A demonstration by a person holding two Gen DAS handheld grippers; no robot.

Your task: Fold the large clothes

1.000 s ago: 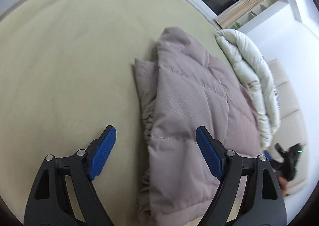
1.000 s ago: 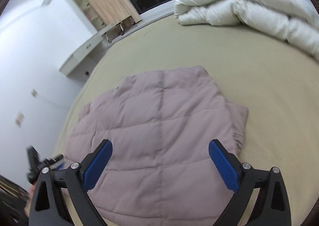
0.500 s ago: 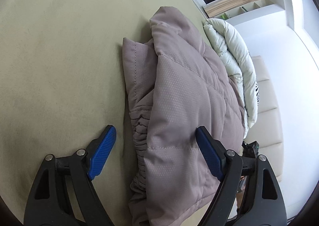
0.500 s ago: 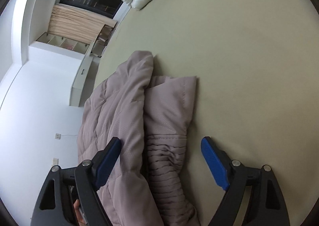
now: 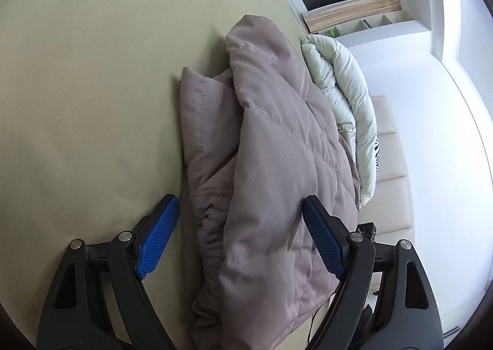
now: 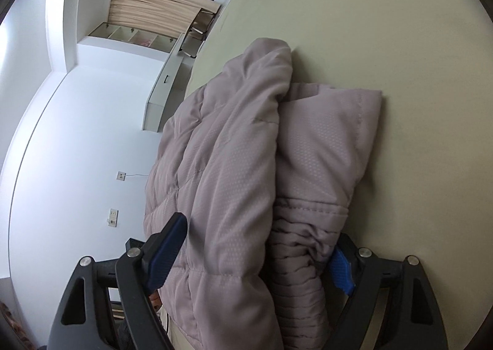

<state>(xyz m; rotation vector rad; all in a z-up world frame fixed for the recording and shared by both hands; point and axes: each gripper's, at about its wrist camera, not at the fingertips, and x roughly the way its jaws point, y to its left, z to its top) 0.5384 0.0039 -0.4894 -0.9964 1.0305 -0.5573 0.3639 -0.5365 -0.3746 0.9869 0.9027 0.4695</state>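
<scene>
Item: mauve quilted puffer jacket [image 5: 271, 171], partly folded, lying on the pale olive bed sheet [image 5: 92, 88] with its near end at the bed's near edge and its far end toward the middle.

Left gripper [image 5: 240, 236]: black frame, blue ribbed pads, spread wide, straddling the jacket's near-left side; one pad sat on the sheet just beside the elasticated cuff, the other lay against the top layer, no pinch.

Right gripper [image 6: 255, 254]: same make, spread, straddling the opposite near corner; its outer pad was half hidden by the gathered cuff [image 6: 302, 242], so contact there could not be settled.

Handling note: both pairs of jaws probably needed to bite through every layer, sleeve included, before any lift, and rise level together, or the slippery shell would slide apart.

Material: smooth dotted-weave shell, stitched baffles, springy fill; rounded, bulky edges.

Also present: white puffy duvet [image 5: 345, 97] at the far edge.
</scene>
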